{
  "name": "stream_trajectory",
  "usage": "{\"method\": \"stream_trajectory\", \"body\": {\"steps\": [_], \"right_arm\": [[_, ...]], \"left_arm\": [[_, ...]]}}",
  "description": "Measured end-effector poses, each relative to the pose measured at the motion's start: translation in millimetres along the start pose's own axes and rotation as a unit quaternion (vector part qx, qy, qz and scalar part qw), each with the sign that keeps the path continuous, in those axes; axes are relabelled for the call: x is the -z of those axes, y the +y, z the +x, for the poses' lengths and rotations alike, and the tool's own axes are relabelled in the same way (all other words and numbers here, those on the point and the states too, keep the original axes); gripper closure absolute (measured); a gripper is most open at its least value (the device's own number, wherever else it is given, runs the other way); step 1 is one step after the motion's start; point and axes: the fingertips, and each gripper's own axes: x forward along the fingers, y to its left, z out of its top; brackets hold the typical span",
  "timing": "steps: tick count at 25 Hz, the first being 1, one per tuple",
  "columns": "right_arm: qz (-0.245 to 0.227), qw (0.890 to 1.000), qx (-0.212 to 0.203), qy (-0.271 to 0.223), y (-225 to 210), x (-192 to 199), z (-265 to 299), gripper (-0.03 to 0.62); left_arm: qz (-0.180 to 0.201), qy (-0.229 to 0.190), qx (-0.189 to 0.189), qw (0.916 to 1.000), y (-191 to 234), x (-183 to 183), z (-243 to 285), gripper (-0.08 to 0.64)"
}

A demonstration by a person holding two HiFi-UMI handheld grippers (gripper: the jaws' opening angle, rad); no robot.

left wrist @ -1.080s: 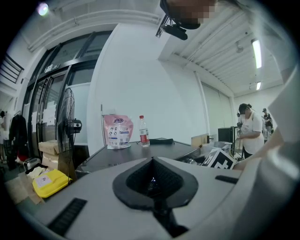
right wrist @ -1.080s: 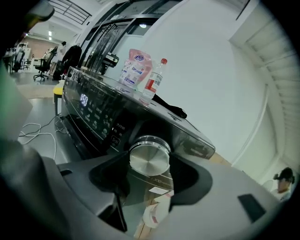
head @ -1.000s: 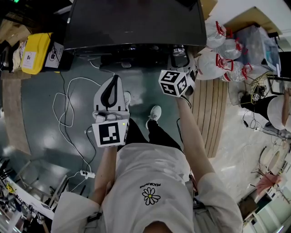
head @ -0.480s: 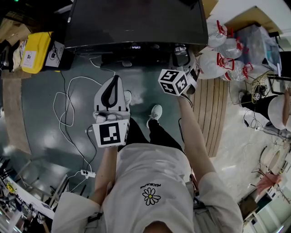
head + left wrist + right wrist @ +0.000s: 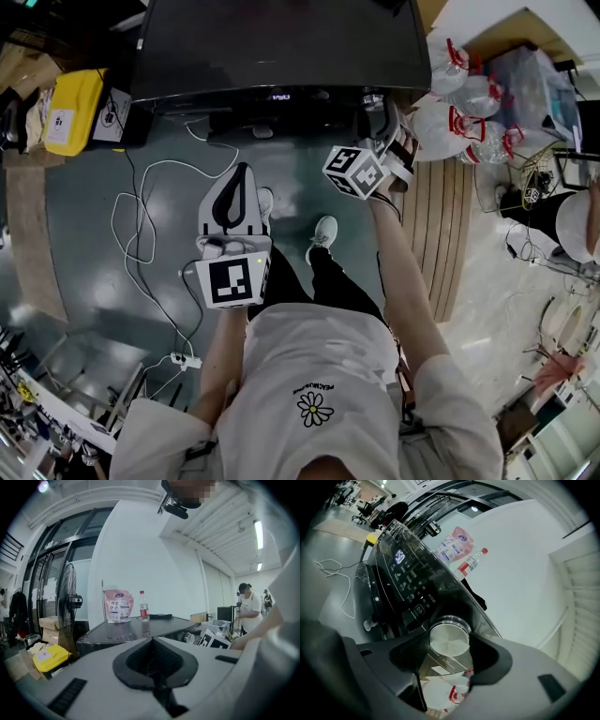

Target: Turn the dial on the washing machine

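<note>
The dial [image 5: 449, 637] sits at the near right end of the washing machine's [image 5: 281, 47] sloping glossy control panel [image 5: 412, 590], just below the row of buttons and the lit display [image 5: 400, 556]. It is a round knob with a brushed, metal-looking face and a shiny ring round its edge. The right gripper [image 5: 448, 652] has its fingers closed across it, one on each side of the rim, with the face showing in the gap between them. The left gripper [image 5: 241, 174] hangs in front of the person, well apart from the machine, its fingers pressed together on nothing. The knob looks rigid and fixed on its own axle, so it should neither bend nor lift off. It will probably only spin, likely in light clicks. Its smooth rim seems the slippery part, and a loose pinch would probably skate round it without moving it. The best hold appears to be the one shown, on opposite sides of the rim and square to the face. The wrist should then roll about the knob's centre rather than push it sideways against the panel.
</note>
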Motion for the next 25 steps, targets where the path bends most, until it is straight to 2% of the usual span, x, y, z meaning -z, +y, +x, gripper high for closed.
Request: {"method": "stream_trajectory", "body": {"steps": [4, 8, 13, 16, 18, 19, 22, 25], "right_arm": [[-0.031, 0.999, 0.005, -0.011, 1.4, -5.7, 1.2, 0.314], [-0.033, 0.999, 0.009, -0.015, 1.1, -5.1, 0.4, 0.314], [0.042, 0.999, -0.011, -0.012, -0.3, 2.5, -2.3, 0.313], [0.145, 0.988, -0.035, -0.028, -6.3, -2.4, -12.4, 0.311], [0.244, 0.967, -0.055, -0.040, -14.3, -6.1, -21.6, 0.311], [0.305, 0.949, -0.069, -0.043, -18.7, -6.1, -23.7, 0.310], [0.473, 0.875, -0.098, -0.040, -34.6, 1.0, -24.8, 0.310], [0.569, 0.813, -0.119, -0.030, -45.1, 10.2, -25.4, 0.310]], "left_arm": [[-0.003, 0.009, 0.000, 1.0000, -0.7, 8.4, -2.3, 0.561], [-0.004, 0.011, -0.002, 0.9999, -1.4, 12.6, -5.7, 0.561], [-0.002, 0.007, -0.004, 1.0000, 2.2, 9.2, -7.7, 0.561], [0.001, -0.001, -0.004, 1.0000, 3.1, 2.8, -7.6, 0.561], [0.004, -0.002, -0.004, 1.0000, 3.7, -0.4, -7.6, 0.561], [0.004, -0.005, -0.003, 1.0000, 4.2, -3.0, -7.3, 0.561], [0.004, -0.013, -0.003, 0.9999, 5.0, -9.9, -6.6, 0.561], [0.003, -0.016, -0.002, 0.9999, 5.1, -13.1, -7.1, 0.561]]}}
